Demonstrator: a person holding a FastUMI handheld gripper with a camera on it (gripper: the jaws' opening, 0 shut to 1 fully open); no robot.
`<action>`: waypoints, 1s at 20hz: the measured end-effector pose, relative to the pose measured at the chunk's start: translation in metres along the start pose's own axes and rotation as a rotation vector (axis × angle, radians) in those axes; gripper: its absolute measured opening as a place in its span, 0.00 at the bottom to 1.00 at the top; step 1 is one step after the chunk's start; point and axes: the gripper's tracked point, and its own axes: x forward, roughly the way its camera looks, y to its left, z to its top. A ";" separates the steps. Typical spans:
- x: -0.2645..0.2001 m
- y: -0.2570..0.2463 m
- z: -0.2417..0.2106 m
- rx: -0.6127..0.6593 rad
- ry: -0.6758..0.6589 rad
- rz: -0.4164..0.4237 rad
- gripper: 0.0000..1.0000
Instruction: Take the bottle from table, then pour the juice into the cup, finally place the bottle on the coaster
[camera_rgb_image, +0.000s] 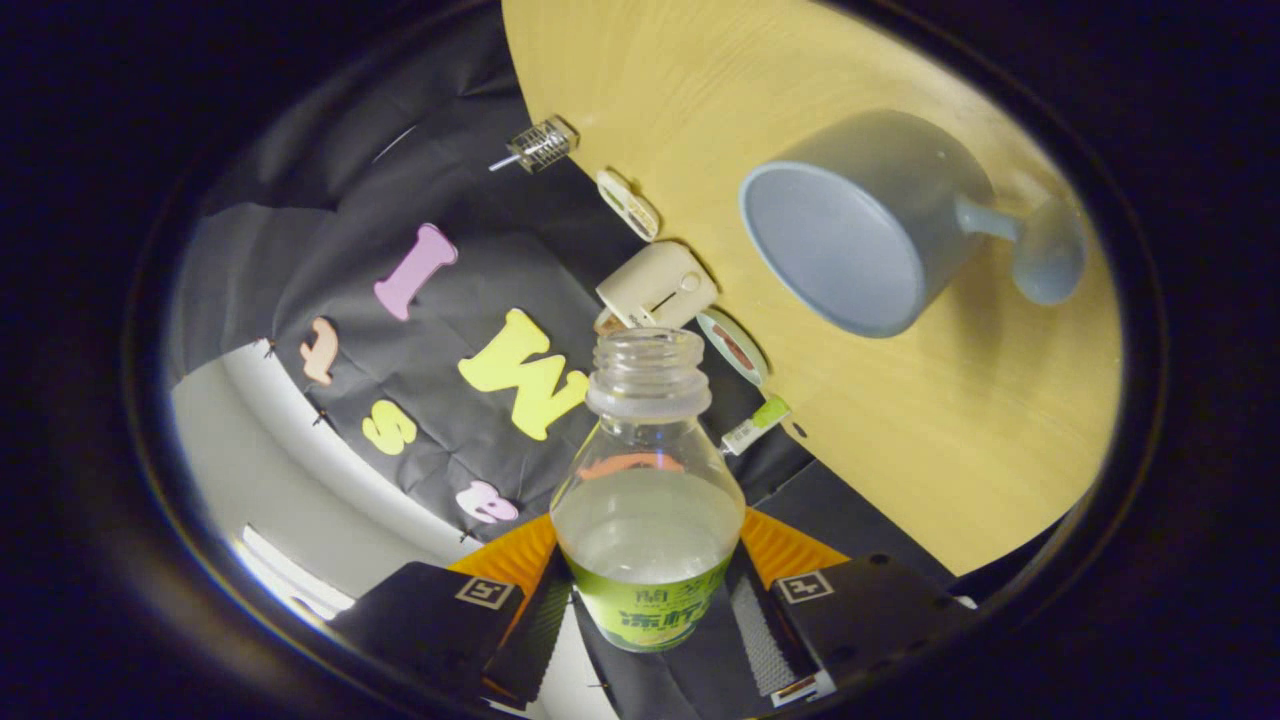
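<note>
Cloth wall (300, 250) of the booth takes the left side, dark and creased, with a pale surface (300, 520) showing below it. Near the wall's upper part, at the table's edge, sits a small clear ribbed object (543, 145) with a thin pin sticking out — what it is cannot be told. Further along that edge lie a flat white oval piece (628, 204), a cream-coloured boxy device (657, 286), another flat oval piece with a reddish mark (735, 347), and a small white tube with a green end (756, 424).

Between the fingers stands the bottle (648, 490): clear plastic, uncapped, its threaded mouth open, a green label around the lower body and pale liquid filling it to about the shoulder. The gripper (648, 610) is clamped on it — both fingers (760, 640) press against the labelled part from either side, so the bottle is held off the table and points forward along them.

Beyond the bottle's mouth and to the right spreads the light wooden table (900, 450). On it stands the cup (870, 225), grey-blue with a handle on its far side; its open mouth faces the camera and its inside looks dry. The bottle's mouth is near the cup's rim but apart from it.
</note>
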 end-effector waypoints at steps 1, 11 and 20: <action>0.002 -0.006 -0.001 -0.039 -0.004 -0.019 0.80; -0.015 -0.032 0.013 -0.647 -0.155 -0.334 0.80; -0.039 -0.005 0.007 -1.144 -0.245 -0.307 0.80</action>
